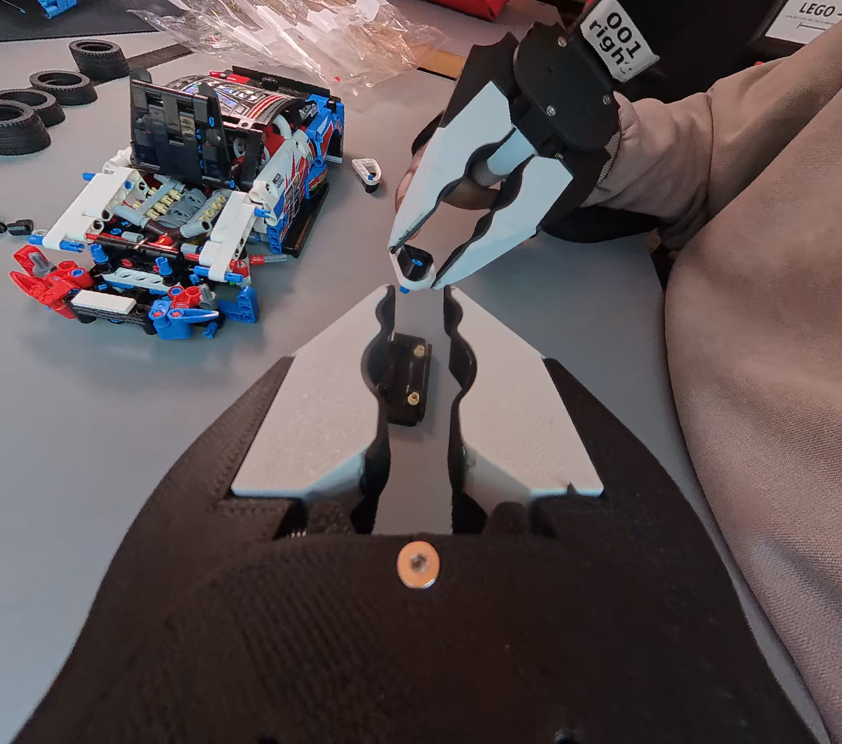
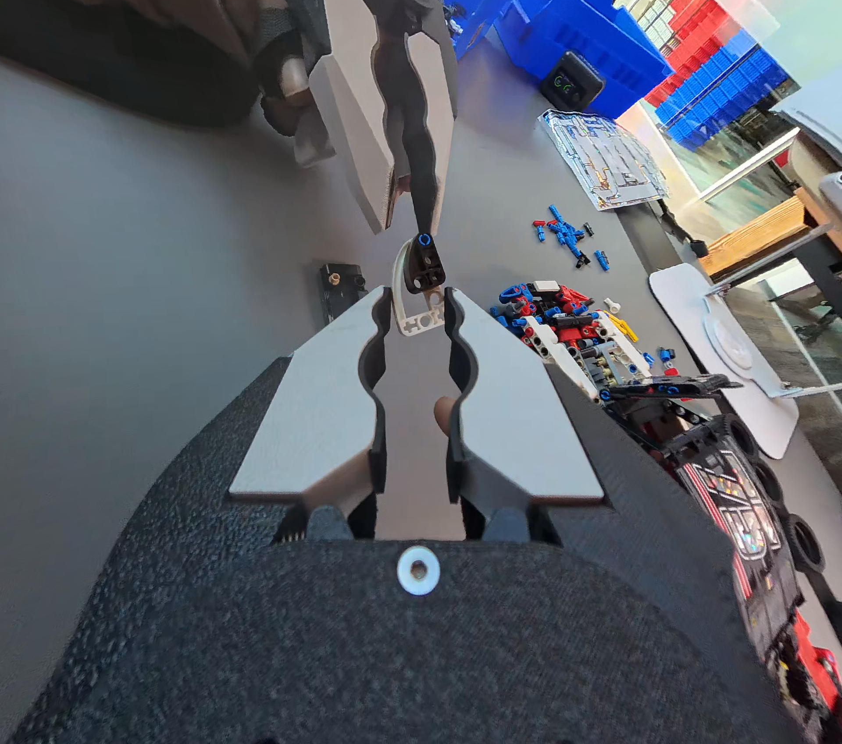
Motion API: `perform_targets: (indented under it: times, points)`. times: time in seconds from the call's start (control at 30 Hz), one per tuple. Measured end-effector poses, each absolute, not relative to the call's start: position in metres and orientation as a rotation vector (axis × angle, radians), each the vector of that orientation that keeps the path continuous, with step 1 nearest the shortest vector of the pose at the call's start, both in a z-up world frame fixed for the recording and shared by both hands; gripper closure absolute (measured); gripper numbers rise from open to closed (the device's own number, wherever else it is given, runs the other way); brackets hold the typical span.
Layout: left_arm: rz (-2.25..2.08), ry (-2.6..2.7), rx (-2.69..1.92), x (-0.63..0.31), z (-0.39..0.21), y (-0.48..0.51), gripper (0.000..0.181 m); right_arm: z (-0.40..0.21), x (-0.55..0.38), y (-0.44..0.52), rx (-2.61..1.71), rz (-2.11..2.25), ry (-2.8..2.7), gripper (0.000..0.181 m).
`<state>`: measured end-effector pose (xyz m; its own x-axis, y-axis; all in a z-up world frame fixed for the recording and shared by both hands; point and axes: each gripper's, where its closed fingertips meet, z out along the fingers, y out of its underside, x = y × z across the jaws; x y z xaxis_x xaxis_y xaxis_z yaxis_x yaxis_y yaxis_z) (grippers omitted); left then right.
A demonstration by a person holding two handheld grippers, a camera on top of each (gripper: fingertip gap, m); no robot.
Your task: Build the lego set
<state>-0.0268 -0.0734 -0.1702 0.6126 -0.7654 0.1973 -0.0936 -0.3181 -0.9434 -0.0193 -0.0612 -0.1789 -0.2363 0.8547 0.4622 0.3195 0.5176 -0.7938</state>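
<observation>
Right gripper (image 1: 417,282) clamped on small white-and-black piece (image 2: 419,289) above table (image 1: 136,426). Left gripper (image 1: 418,289) slightly apart, empty, tip-to-tip. Black block (image 1: 405,380) beneath; car (image 1: 191,193) left, tyres (image 1: 27,116) beyond.

A: Left wrist camera sits just behind its own fingers (image 1: 364,380), looking down across the table (image 1: 114,426) at close range.

B: Right wrist camera does likewise, tilted, from the opposite side. Both catch the car (image 2: 569,339) and the black block (image 1: 405,380).
</observation>
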Motion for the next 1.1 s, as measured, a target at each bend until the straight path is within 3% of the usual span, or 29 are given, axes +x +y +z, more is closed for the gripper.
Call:
perform_targets:
  times: [0.17,0.57,0.77,0.93,1.1]
  points:
    - [-0.891,0.652,-1.781,-0.021,-0.167,-0.074,0.157,-0.176,-0.023,-0.064,-0.920,0.629,-1.790,0.161]
    - [-1.187,0.368,-1.804,-0.023,-0.159,-0.067,0.167,-0.164,-0.029,-0.065,-0.660,0.317,-1.731,0.167]
    - [-1.043,0.471,-1.726,-0.025,-0.147,-0.069,0.167,-0.149,-0.027,-0.073,-0.921,0.804,-1.647,0.141]
    - [-0.811,0.649,-1.631,-0.020,-0.139,-0.075,0.167,-0.134,-0.021,-0.073,-1.135,1.241,-1.534,0.144]
    - [-0.792,0.682,-1.572,-0.018,-0.130,-0.080,0.167,-0.125,-0.015,-0.058,-1.187,1.286,-1.470,0.137]
